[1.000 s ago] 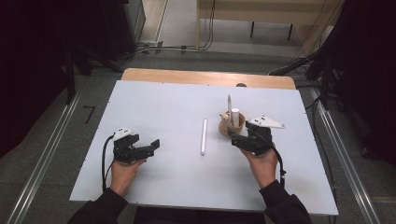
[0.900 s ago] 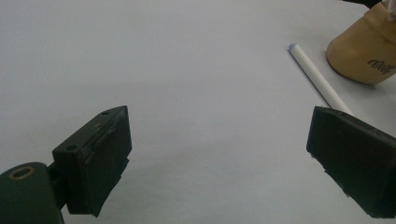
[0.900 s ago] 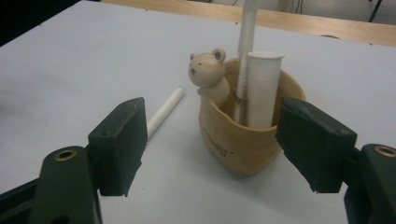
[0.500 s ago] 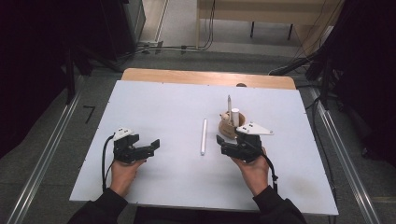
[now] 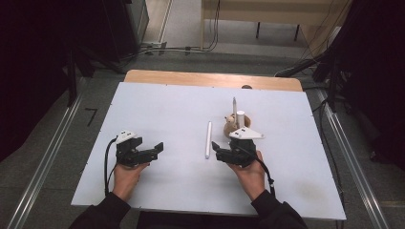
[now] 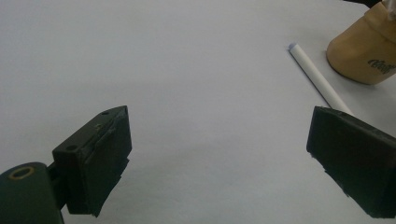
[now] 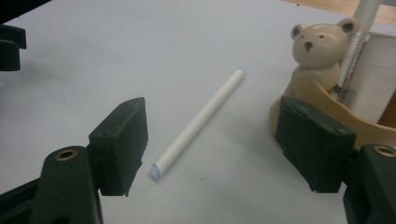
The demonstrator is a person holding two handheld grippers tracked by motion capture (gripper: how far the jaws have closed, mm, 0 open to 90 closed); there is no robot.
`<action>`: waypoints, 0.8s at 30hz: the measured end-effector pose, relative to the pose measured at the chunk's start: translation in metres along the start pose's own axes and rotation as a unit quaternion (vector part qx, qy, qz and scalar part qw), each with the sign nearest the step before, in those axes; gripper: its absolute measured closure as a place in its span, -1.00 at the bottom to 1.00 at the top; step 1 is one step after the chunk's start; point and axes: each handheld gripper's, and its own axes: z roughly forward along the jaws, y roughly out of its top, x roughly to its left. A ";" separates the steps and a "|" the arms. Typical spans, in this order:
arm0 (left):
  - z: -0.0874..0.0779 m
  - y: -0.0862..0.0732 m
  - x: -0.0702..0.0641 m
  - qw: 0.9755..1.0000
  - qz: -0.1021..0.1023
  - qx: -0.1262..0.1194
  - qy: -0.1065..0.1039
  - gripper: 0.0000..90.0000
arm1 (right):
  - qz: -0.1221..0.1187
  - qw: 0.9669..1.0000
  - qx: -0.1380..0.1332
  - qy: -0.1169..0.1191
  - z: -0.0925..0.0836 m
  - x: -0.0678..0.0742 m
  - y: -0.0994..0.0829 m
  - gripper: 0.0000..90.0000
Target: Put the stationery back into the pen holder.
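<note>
The step in hand is judged to be the approach to a pickup: the right tool [image 5: 216, 146] is lined up on the white pen [image 5: 208, 139] that lies flat on the white worktop [image 5: 157, 105], with no contact made. In the right gripper view the pen runs away from the camera between the two black jaws, its near end low and slightly toward the left jaw, its far end pointing off toward the bear-shaped pen holder [image 7: 322, 79]. The right tool stands wide open and holds nothing; both jaws are clear of the pen and sit just above or at the worktop surface, which of the two cannot be told. The holder stands just beside the pen on its right and close behind the right jaw; it carries a silver pen [image 5: 234, 108] upright and a white cylinder [image 5: 240, 118]. The next move would call for the jaws to be lowered astride the pen near its near end and closed squarely across it, keeping the right jaw off the holder. The left tool [image 5: 158, 147] rests well apart at the left of the worktop, likewise fully released and empty, pointing toward the pen [image 6: 317, 82] and the holder [image 6: 366, 51].
</note>
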 end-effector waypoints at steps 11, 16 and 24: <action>-0.001 0.000 0.001 1.000 0.000 0.000 -0.001 -0.85 | -0.011 1.000 0.019 -0.009 0.026 0.010 0.002 -0.45; 0.000 0.000 0.001 1.000 0.001 -0.001 -0.002 -0.85 | -0.018 0.999 0.025 -0.027 0.037 0.012 0.002 -0.44; 0.000 0.000 0.000 1.000 0.001 0.000 -0.001 -0.85 | -0.017 0.999 0.038 -0.034 0.052 0.016 0.001 -0.48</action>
